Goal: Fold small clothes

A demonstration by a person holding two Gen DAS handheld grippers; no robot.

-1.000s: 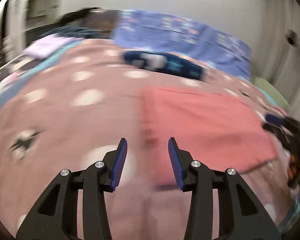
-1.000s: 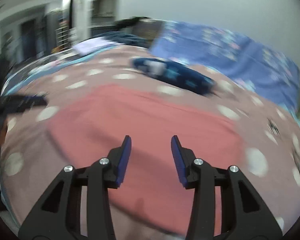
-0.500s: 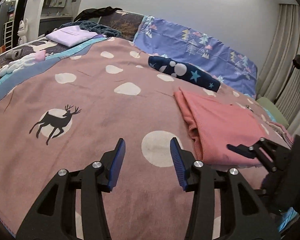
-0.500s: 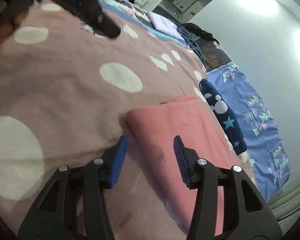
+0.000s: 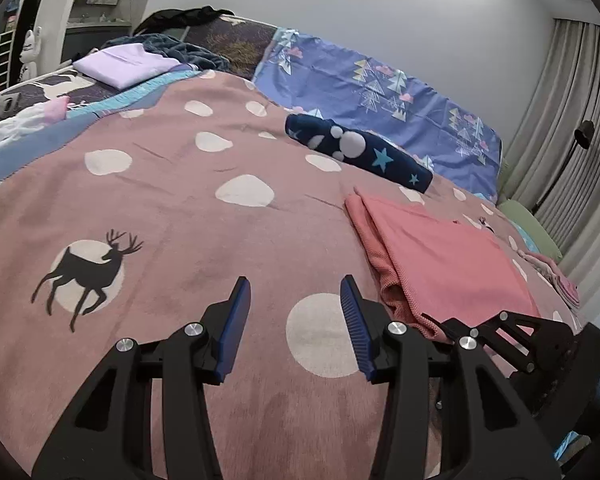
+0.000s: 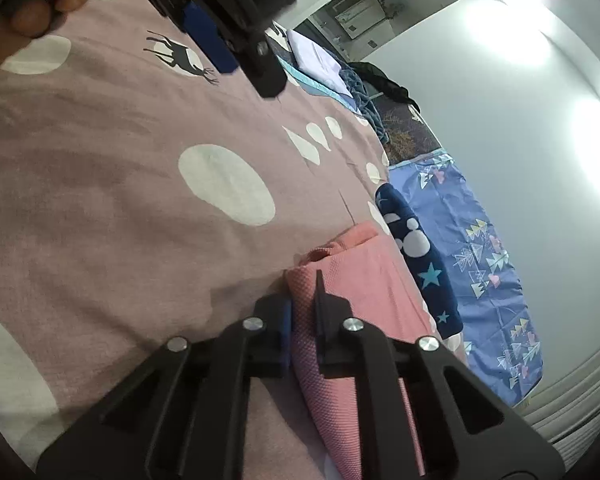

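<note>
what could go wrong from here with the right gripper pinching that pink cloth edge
The right gripper has just closed on the near folded edge of the pink cloth. It may hold only some of the layers, so lifting could undo the fold. The left gripper is open over the blanket, so nothing steadies the other side.

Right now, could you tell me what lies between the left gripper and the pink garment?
Only bare blanket, one white dot on it, in the left wrist view between left gripper and pink garment.

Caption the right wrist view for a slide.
Right gripper shut on the pink cloth's folded edge, on the spotted blanket.
</note>
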